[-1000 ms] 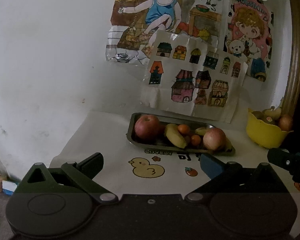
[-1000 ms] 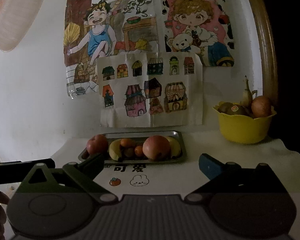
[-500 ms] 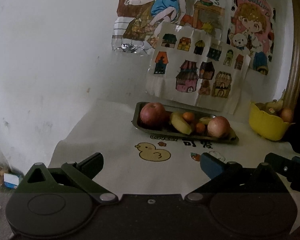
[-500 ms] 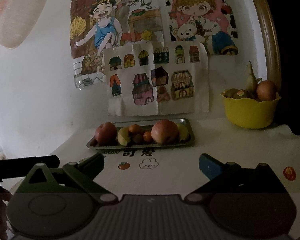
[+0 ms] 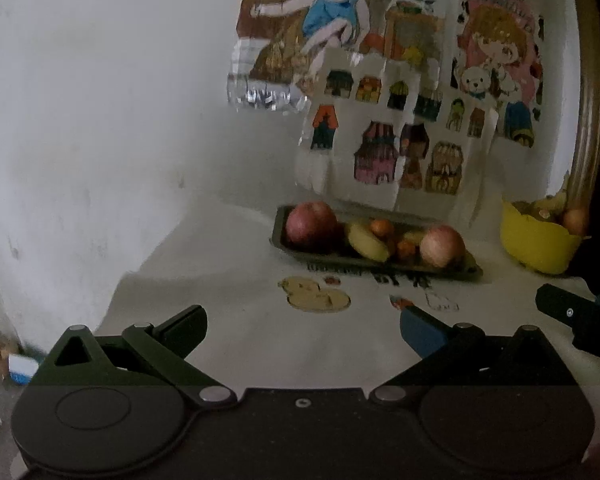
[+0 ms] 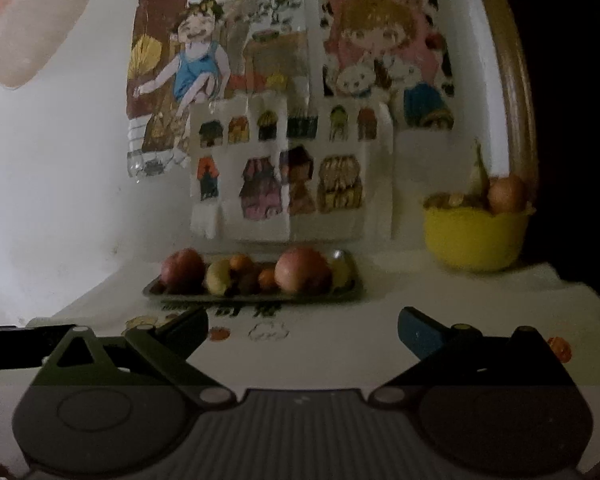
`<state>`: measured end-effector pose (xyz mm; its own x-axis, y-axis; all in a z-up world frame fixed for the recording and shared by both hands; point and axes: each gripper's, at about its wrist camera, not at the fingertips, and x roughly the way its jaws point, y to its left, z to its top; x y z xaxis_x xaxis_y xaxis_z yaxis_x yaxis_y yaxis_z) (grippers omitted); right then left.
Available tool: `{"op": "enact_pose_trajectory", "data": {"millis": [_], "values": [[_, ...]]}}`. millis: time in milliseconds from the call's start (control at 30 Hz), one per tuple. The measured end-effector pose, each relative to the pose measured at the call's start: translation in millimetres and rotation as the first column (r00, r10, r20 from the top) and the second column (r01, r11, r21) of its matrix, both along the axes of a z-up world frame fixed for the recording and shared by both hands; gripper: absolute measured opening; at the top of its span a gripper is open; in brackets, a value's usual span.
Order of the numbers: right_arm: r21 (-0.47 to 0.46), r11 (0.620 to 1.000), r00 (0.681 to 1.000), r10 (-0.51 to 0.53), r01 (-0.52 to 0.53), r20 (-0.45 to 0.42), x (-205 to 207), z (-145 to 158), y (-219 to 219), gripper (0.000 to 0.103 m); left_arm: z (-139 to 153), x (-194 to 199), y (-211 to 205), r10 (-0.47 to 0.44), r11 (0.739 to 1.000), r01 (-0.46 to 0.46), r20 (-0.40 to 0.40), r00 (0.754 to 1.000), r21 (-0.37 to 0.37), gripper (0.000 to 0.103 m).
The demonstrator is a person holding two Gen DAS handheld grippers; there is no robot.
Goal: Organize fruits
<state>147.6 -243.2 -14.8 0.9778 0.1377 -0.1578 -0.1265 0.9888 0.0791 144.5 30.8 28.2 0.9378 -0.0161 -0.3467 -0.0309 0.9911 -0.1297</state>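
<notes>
A dark metal tray (image 5: 474, 271) (image 6: 152, 289) lies near the wall and holds two red apples (image 5: 311, 222) (image 6: 302, 270), a banana (image 5: 366, 241), small oranges (image 5: 381, 227) and other fruit. A yellow bowl (image 5: 534, 242) (image 6: 474, 236) with more fruit stands to the tray's right. My left gripper (image 5: 303, 326) is open and empty, well short of the tray. My right gripper (image 6: 302, 326) is also open with nothing between its fingers, facing the tray from a distance. The right gripper's body (image 5: 580, 320) shows at the right edge of the left wrist view.
A white cloth with cartoon prints (image 5: 314, 300) covers the table. Children's drawings (image 6: 284, 168) are taped to the white wall behind the tray. A wooden frame (image 6: 514, 92) rises behind the bowl. The table's left edge (image 5: 120, 288) drops to a cluttered floor.
Both grippers have drawn back and tilted, so the tray and bowl look smaller and farther away. Both stay open; the fruit has not moved.
</notes>
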Motion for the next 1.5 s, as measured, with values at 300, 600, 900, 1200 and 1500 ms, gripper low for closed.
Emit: {"op": "enact_pose_trajectory", "data": {"millis": [300,600,900,1200,1500], "values": [[0.007,1.000,0.999,-0.024,0.024,-0.029,7,-13,-2,0.103,-7,8,0,-0.001,1.000,0.000,0.003,1.000,0.016,0.102],[0.009,0.999,0.999,-0.043,0.043,-0.030,7,-18,0,0.103,-10,11,7,0.009,1.000,-0.010,-0.011,1.000,-0.029,0.102],[0.010,0.999,0.999,-0.041,0.041,-0.032,6,-18,0,0.103,-10,12,8,0.013,1.000,-0.013,-0.016,1.000,-0.027,0.102],[0.011,0.999,0.999,-0.038,0.039,-0.033,7,-18,-1,0.103,-11,12,7,0.013,1.000,-0.014,-0.019,1.000,-0.026,0.102],[0.012,0.999,0.999,-0.039,0.040,-0.032,6,-18,-1,0.103,-11,13,7,0.012,1.000,-0.013,-0.019,1.000,-0.025,0.102]]}}
